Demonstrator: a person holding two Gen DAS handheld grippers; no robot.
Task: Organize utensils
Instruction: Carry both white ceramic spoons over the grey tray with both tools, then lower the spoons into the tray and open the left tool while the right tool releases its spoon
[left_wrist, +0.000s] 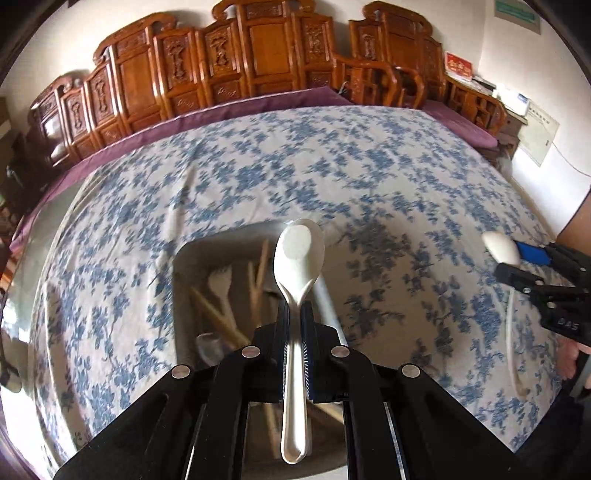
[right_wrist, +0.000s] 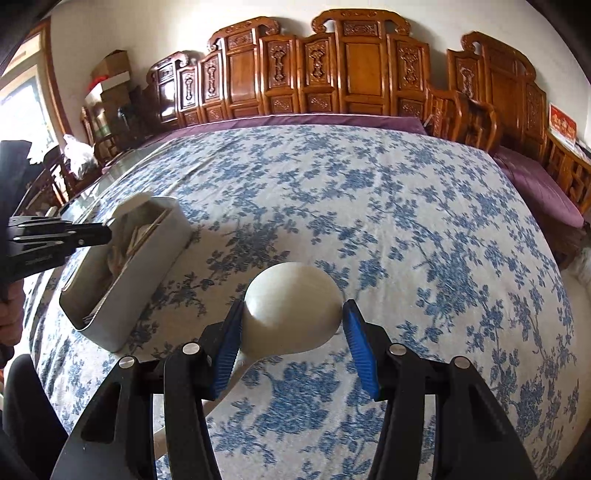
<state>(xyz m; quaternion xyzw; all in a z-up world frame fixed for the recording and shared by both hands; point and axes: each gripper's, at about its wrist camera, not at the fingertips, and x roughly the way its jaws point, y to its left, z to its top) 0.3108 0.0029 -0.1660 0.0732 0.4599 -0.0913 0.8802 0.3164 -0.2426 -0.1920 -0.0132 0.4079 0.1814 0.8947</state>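
From the left wrist, the left gripper (left_wrist: 294, 325) is clamped on the neck of a white spoon (left_wrist: 297, 273), bowl pointing ahead, above the grey box (left_wrist: 184, 295) holding chopsticks (left_wrist: 221, 317) and a fork (left_wrist: 221, 288). The spoon looks light, stiff and slick, so the neck seems a sound hold.

From the right wrist, the right gripper (right_wrist: 291, 332) squeezes the round bowl of a ladle (right_wrist: 291, 310) between its blue pads; the box (right_wrist: 122, 321) sits off to its left. That curved bowl could slip.

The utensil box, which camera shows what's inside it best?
The left wrist view: it looks down into the utensil box, showing chopsticks and a pale fork inside. The right wrist view shows the box from the side, its contents mostly hidden by the wall.
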